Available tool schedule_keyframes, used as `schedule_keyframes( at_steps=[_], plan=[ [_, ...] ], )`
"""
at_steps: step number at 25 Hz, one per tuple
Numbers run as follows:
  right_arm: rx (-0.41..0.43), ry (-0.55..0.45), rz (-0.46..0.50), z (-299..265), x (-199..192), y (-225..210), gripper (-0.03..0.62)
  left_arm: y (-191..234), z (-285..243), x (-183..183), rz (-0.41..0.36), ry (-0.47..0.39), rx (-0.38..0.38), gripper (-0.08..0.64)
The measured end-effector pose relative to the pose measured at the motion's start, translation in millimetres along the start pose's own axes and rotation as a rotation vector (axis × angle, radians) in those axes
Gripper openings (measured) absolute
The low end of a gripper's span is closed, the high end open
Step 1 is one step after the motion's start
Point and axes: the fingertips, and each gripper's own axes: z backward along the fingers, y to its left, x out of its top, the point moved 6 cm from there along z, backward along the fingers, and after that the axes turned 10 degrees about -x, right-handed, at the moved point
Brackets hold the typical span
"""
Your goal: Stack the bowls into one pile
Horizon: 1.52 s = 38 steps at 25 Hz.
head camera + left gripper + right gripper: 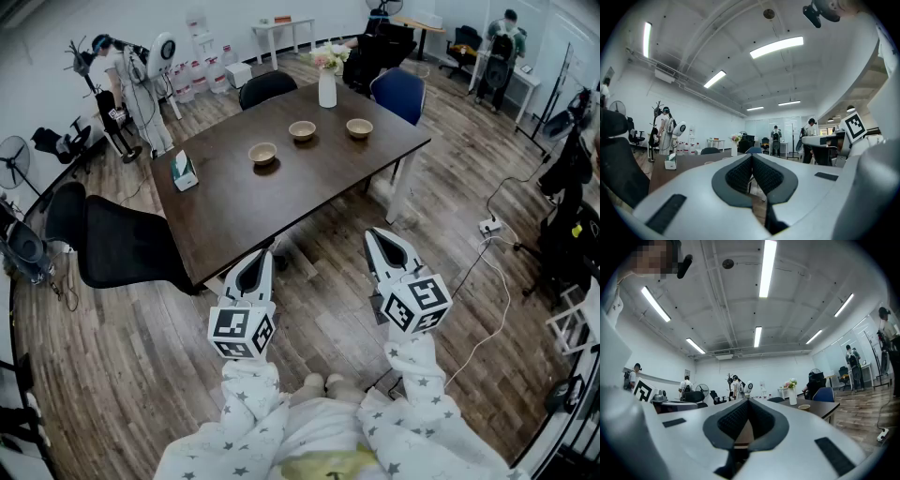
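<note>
Three tan bowls stand apart in a row on the dark brown table (pixel 234 202): a left bowl (pixel 262 153), a middle bowl (pixel 302 129) and a right bowl (pixel 359 127). One bowl (pixel 804 406) shows near the table's edge in the right gripper view. Both grippers hang over the wooden floor, short of the table's near edge and far from the bowls. My left gripper (pixel 258 255) (pixel 751 156) is shut, its pads meeting with nothing between them. My right gripper (pixel 378 234) (pixel 748 400) is also shut and empty.
A white vase of flowers (pixel 327 86) and a tissue box (pixel 185 171) share the table. A black chair (pixel 122 244) stands at its near left corner, another black chair (pixel 267 87) and a blue chair (pixel 400 94) at the far side. A power strip (pixel 489 226) lies on the floor.
</note>
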Motion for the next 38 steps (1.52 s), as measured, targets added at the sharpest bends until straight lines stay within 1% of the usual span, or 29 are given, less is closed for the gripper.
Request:
schedule_keyframes(
  at_steps=[4, 9, 16, 21, 25, 31, 38],
  plan=[
    [0.000, 0.001, -0.014, 2, -2, -6, 0.021, -4, -3, -2, 0.002, -0.002, -0.010, 0.025],
    [0.051, -0.002, -0.019, 4, 1, -11, 0.021, -8, -9, 2, 0.001, -0.006, -0.010, 0.025],
    [0.044, -0.017, -0.025, 8, 0, -29, 0.021, -23, -19, 2, -0.017, -0.001, -0.015, 0.025],
    [0.035, -0.014, -0.042, 4, -6, -39, 0.021, -27, -25, -7, -0.004, 0.006, -0.004, 0.025],
    [0.031, -0.014, -0.048, -4, -9, -47, 0.021, -22, -37, -8, 0.001, 0.006, 0.000, 0.025],
    [0.014, -0.002, -0.064, -33, -15, -65, 0.021, -7, -71, -14, 0.008, 0.022, -0.019, 0.025],
    [-0.009, 0.017, -0.082, -100, -27, -87, 0.021, 40, -133, -19, 0.027, 0.044, -0.042, 0.025]
  ],
)
